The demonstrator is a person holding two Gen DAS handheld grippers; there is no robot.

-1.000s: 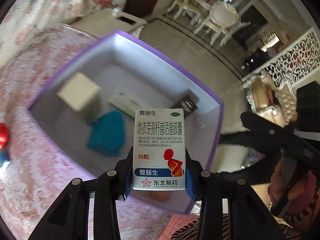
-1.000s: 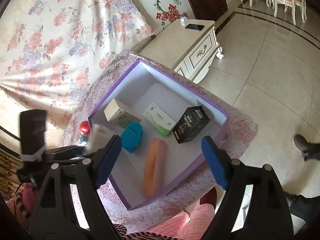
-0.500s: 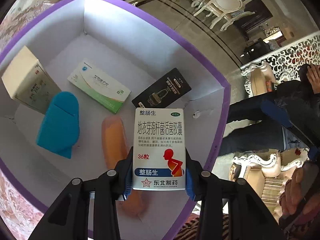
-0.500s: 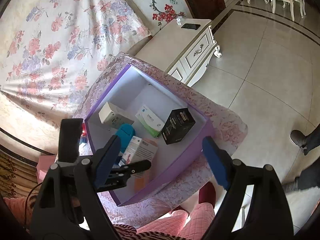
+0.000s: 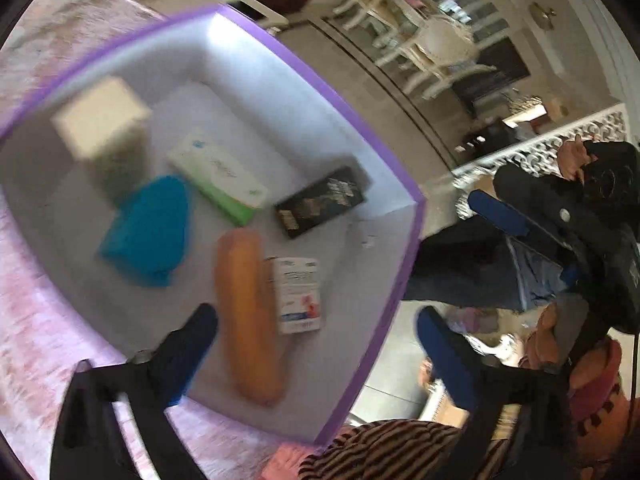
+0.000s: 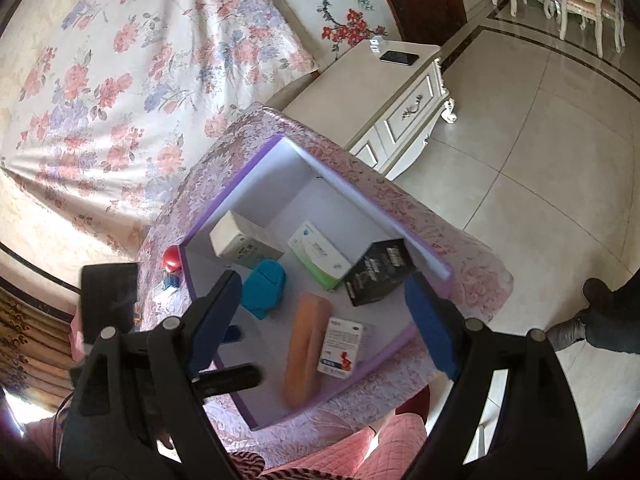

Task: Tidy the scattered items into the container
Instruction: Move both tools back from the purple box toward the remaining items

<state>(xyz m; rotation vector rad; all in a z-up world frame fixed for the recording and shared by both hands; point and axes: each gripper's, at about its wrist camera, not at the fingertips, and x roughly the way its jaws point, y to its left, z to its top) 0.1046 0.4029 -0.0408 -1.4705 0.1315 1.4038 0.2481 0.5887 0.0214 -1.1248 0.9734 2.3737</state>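
Left wrist view, blurred w/ motion: left gripper (image 5: 316, 340) hangs over the near corner of the purple box (image 5: 400, 280), jaws opening wide w/ nothing between them. Below, on the box's white floor, the white medicine carton (image 5: 300, 294) lies flat, touching or just beside the orange roll (image 5: 246, 312) on its right side. Further in: teal pouch (image 5: 150, 228), green-and-white carton (image 5: 220, 176), black carton (image 5: 322, 202) near the right wall, beige carton (image 5: 102, 124) standing toward the far left wall. Box sits on a pink patterned cloth (image 5: 28, 320). At right, the right gripper (image 5: 520, 224) shows in part, blue pads visible; its spread can't be judged from here. Striped sleeve (image 5: 380, 452) at bottom edge.

Right wrist view, sharp: right gripper (image 6: 324, 320) held above the box (image 6: 224, 200), fingers well apart, nothing in them. Inside the box: medicine carton (image 6: 340, 346) flat near the front wall, beside the orange roll (image 6: 306, 352); teal pouch (image 6: 264, 288) left of centre; green-and-white carton (image 6: 320, 256) mid; black carton (image 6: 378, 272) at right; beige carton (image 6: 236, 242) at back left. Outside the box, on the cloth (image 6: 460, 248) by its left wall, a red round thing (image 6: 172, 259) and a small blue item (image 6: 170, 282) — too small to tell what. Part of the left gripper (image 6: 224, 376) reaches in from the lower left. White cabinet (image 6: 380, 108) behind, phone (image 6: 399, 57) on top.
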